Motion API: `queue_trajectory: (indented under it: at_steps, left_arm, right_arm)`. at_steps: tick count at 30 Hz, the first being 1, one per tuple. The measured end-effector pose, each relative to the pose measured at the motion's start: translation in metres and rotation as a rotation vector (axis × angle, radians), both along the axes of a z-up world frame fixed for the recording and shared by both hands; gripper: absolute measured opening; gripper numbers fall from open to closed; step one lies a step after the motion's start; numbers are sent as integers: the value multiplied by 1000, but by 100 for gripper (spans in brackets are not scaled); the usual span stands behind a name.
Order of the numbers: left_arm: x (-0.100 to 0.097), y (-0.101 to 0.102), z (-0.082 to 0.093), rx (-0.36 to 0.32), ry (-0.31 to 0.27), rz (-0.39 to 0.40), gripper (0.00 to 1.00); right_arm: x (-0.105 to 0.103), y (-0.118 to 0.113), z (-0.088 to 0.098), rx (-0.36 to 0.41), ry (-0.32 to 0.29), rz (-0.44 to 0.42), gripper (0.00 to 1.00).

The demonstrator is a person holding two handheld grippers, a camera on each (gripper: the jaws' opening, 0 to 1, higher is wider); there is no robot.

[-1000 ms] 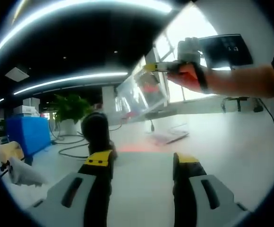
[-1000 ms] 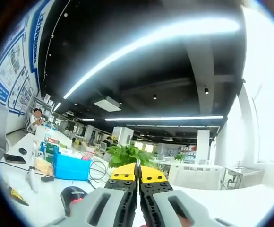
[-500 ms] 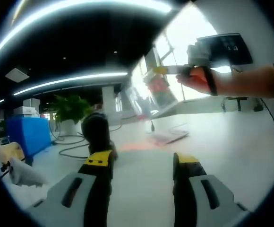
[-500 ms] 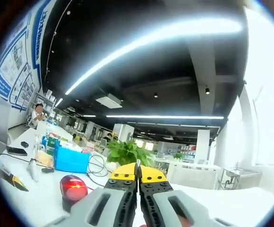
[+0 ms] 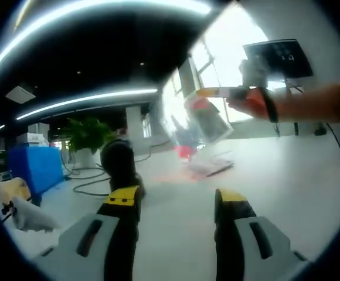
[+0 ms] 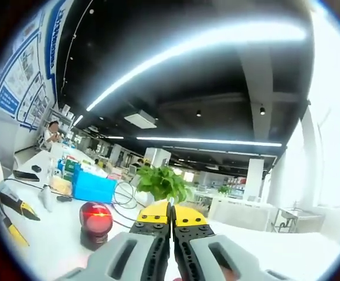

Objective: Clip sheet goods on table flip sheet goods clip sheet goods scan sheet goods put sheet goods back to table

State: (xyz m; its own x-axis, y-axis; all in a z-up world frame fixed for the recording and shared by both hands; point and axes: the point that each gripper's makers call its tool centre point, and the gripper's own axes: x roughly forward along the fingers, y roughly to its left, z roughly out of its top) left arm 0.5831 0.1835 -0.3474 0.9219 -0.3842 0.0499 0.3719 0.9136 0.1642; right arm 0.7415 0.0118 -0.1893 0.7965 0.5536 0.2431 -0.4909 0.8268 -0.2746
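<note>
The left gripper rests low over the table, jaws released. Up and right of them, the right gripper, held level in a hand, clenches the hanging sheet above the scanner.

A white table carries everything here. A dark dome-shaped scanner stands upright on it; in the right gripper view its top glows red. Black cables lie coiled beside the scanner. A blue box and a potted plant stand further back. A yellow-handled tool lies flat near the table's edge.
</note>
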Motion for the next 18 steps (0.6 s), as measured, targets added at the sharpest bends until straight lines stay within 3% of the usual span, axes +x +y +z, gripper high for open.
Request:
queue_trajectory:
  at_steps: [18]
  left_arm:
    - [-1,-1,-1,10,4,1,43]
  right_arm:
    - [-14,-9,-40,-11,80,64,0]
